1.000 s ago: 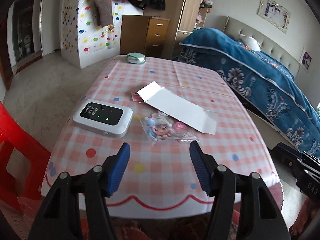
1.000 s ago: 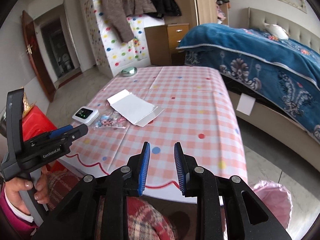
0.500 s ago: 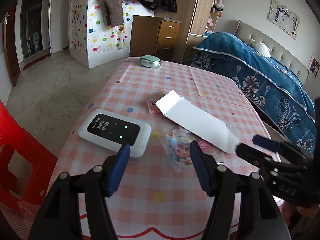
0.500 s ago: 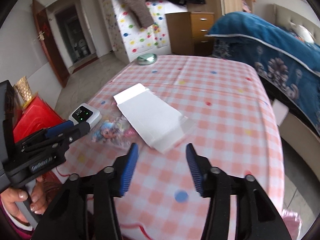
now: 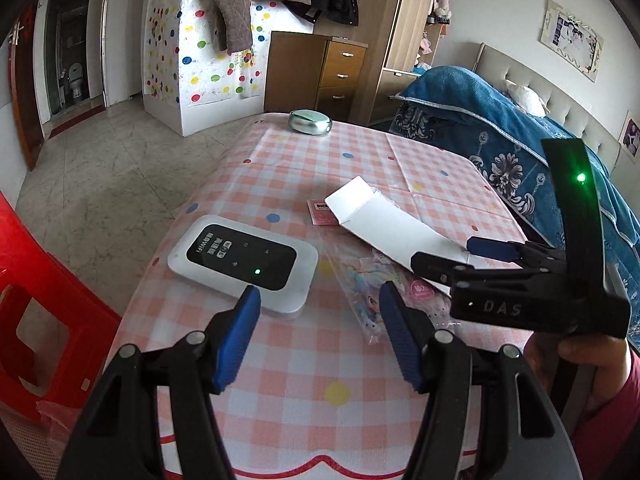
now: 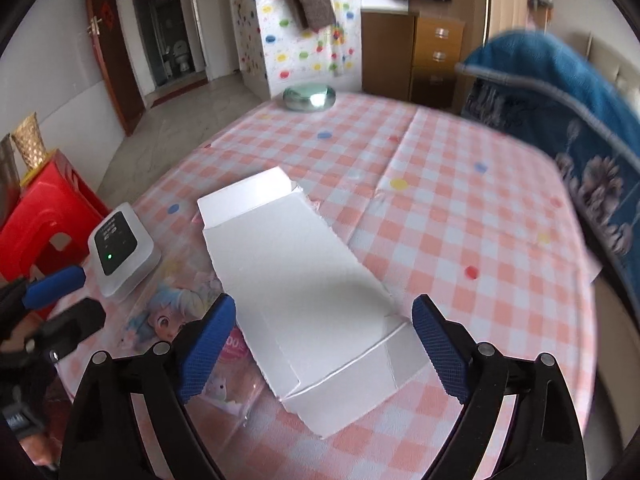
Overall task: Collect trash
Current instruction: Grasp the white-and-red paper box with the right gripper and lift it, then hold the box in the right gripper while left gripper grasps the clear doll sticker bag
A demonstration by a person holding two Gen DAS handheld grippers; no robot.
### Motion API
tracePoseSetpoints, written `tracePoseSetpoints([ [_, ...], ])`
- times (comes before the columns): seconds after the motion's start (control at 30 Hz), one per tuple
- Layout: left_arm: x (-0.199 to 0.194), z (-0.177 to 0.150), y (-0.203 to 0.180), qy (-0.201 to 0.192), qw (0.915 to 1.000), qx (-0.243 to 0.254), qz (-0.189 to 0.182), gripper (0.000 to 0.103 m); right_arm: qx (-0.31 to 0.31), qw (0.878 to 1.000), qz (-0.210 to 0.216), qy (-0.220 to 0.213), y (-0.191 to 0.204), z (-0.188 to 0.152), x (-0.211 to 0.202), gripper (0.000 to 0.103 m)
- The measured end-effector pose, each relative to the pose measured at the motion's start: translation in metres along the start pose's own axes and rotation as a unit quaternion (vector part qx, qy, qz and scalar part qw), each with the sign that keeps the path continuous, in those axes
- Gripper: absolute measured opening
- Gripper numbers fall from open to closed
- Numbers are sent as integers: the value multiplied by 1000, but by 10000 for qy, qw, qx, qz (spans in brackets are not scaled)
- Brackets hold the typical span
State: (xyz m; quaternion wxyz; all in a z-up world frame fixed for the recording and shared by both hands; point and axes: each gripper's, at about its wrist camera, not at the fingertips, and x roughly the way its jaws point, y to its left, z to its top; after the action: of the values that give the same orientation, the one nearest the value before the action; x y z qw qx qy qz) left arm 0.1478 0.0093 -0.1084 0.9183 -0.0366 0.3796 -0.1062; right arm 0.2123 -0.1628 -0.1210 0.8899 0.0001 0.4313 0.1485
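Observation:
A flattened white cardboard box (image 6: 304, 284) lies on the pink checked tablecloth (image 6: 460, 216); it also shows in the left wrist view (image 5: 392, 228). My right gripper (image 6: 322, 344) is wide open, its blue pads on either side of the box's near end. A clear plastic wrapper with a cartoon girl (image 6: 168, 320) lies left of the box and partly under it. My left gripper (image 5: 320, 320) is open and empty just before that wrapper (image 5: 368, 300). A small pink card (image 5: 322, 213) lies by the box's far flap.
A white pocket wifi device (image 5: 244, 262) lies left of the wrapper. A silver-green round case (image 6: 309, 97) sits at the table's far edge. A red plastic stool (image 6: 44, 224) stands left of the table. A bed with a blue cover (image 5: 520, 136) is on the right.
Both grippers have moved forward over the table. The right gripper has opened wide and now straddles the white box's near end. The left gripper has closed in on the wrapper.

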Motion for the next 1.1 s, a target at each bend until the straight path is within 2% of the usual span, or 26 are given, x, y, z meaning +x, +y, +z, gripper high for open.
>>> tracePoseSetpoints([
  [0.1,-1,-1,0,-12,10000,-31,-7,60,-168,9998,71,56,2,-2,-1,90],
  [0.13,-1,-1,0,-13,10000,-38,-12,60,-248,9996,51,81,3,-3,-1,90],
  [0.17,-1,-2,0,-15,10000,-44,-17,60,-589,9981,-90,177,13,-10,-3,90],
  [0.23,-1,-2,0,-6,10000,-47,-43,60,-690,9973,-128,195,15,-13,-5,90],
  [0.3,-2,-3,0,3,10000,-35,-60,60,-618,9977,-160,211,16,-17,-12,86],
  [0.33,-2,-4,-1,7,10000,-17,-74,60,-579,9980,-175,199,15,-18,-14,77],
  [0.43,-3,-6,-5,62,9998,80,-182,60,-448,9986,-233,156,17,-26,-22,75],
  [0.5,-2,-7,-9,127,9993,159,-298,60,-312,9992,-264,-39,17,-34,-35,75],
  [0.57,0,-10,-14,204,9989,244,-353,60,-146,9994,-246,-199,17,-41,-47,67],
  [0.6,1,-11,-16,239,9986,296,-374,60,121,9992,-243,-295,11,-46,-56,23],
  [0.63,2,-12,-19,264,9983,334,-389,60,231,9988,-246,-353,8,-48,-61,26],
  [0.77,8,-14,-24,409,9975,337,-468,60,392,9981,-327,-345,5,-60,-73,24],
  [0.8,10,-14,-24,442,9974,313,-472,60,392,9974,-475,-376,4,-65,-75,24],
  [0.97,18,-14,-26,586,9969,239,-458,60,504,9930,-765,-743,4,-69,-90,9],
  [1.0,19,-14,-27,600,9969,235,-460,60,548,9911,-789,-921,5,-72,-100,6],
  [1.1,20,-14,-29,601,9970,230,-437,60,718,9878,-662,-1210,-3,-78,-119,0],
])
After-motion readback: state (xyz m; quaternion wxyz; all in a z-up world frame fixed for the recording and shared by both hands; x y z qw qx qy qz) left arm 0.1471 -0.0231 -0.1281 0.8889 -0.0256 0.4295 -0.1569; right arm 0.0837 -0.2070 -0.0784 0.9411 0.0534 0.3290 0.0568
